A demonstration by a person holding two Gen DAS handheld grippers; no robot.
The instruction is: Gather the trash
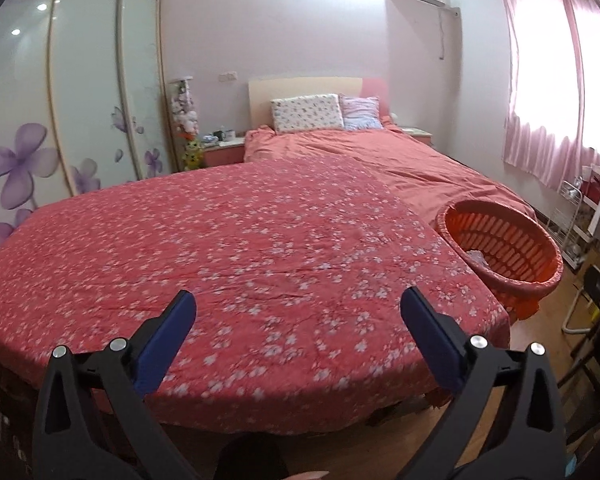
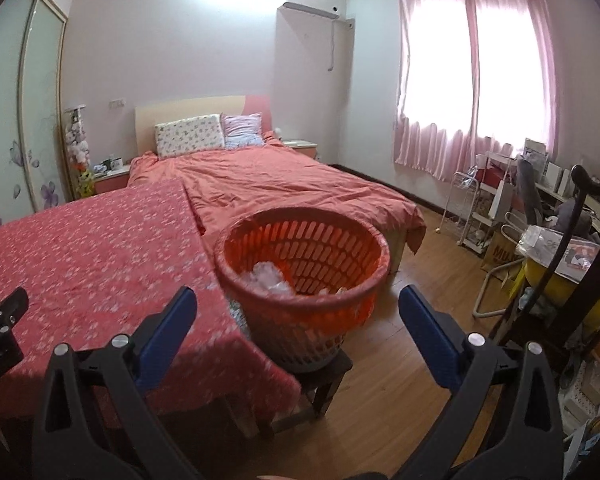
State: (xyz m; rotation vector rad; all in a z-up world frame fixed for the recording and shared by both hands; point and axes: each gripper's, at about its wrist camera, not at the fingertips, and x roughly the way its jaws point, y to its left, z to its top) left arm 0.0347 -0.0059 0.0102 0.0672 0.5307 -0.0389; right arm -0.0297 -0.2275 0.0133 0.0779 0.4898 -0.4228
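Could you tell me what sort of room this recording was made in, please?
A home bedroom, most likely: a made bed with pillows, a sliding-door wardrobe, and pink curtains over the window.

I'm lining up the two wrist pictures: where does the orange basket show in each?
Left wrist: orange basket at the right edge, beyond the table's right corner.
Right wrist: the basket at centre, on a dark stool, ahead between the open fingers.
Shared landmark: the floral pillow at the headboard.

basket (image 2: 304,276): on a stool (image 2: 324,376), just right of the worktop (image 2: 92,264)
trash (image 2: 270,278): inside basket
bed (image 2: 268,188): behind worktop
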